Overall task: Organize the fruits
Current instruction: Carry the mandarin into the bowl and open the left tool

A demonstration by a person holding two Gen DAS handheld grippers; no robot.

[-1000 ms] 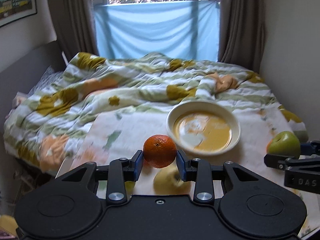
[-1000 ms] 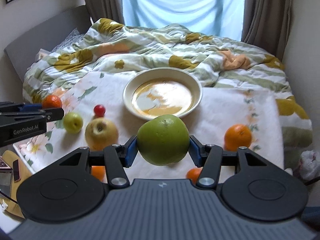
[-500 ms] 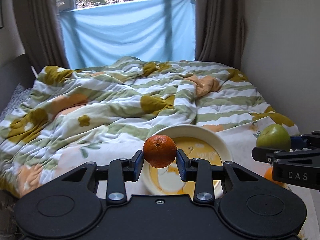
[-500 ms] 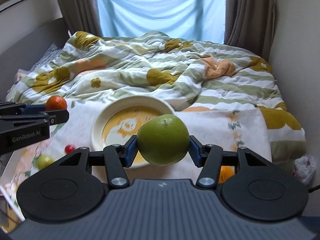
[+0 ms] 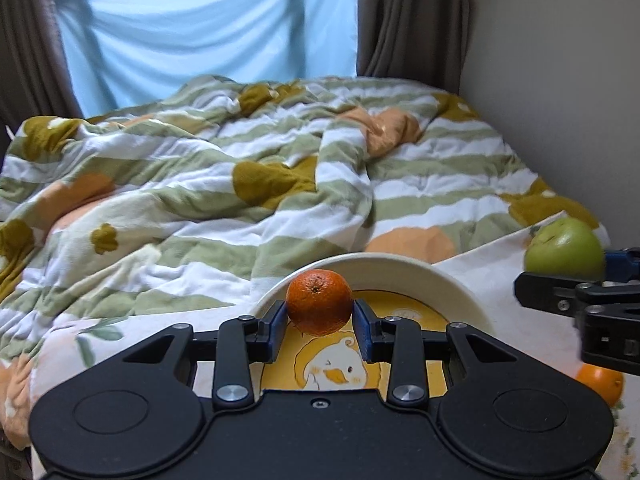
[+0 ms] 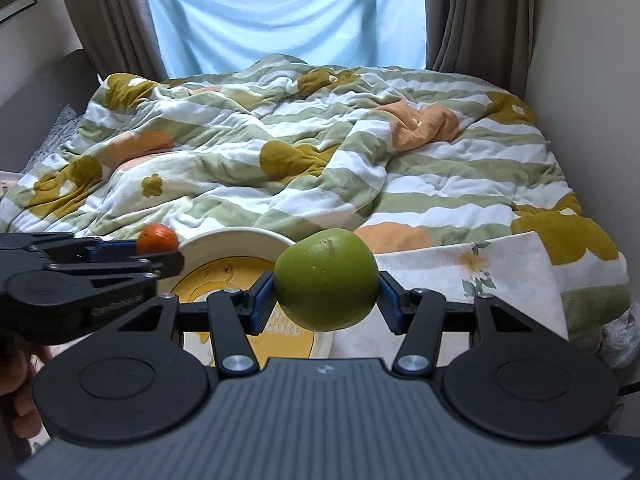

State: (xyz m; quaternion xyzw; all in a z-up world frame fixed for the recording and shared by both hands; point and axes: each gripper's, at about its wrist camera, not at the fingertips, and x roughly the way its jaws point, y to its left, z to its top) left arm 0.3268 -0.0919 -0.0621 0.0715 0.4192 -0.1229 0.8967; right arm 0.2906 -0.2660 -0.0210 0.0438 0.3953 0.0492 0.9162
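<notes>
A: What fills the field, from the largest item down?

B: A bed covered by a striped, flower-patterned duvet [image 5: 248, 184]. On its near edge lies a white floral cloth [image 6: 460, 276], and on that cloth a cream bowl [image 5: 460, 288] with a yellow duck-printed floor.

A: And the two tools?

B: The left gripper [image 5: 320, 320] is clenched on a small orange mandarin [image 5: 319, 302], its blue pads pressing the fruit on both sides; the mandarin hangs over the bowl's near left part, clear of the floor. The right gripper [image 6: 326, 292] grasps a green apple [image 6: 326, 279], pads against both flanks, held off the cloth just at the bowl's right rim.

A: Any fruit left lying?

B: One orange [image 5: 600, 384] rests on the cloth right of the bowl, partly hidden under the right gripper in the left wrist view.
</notes>
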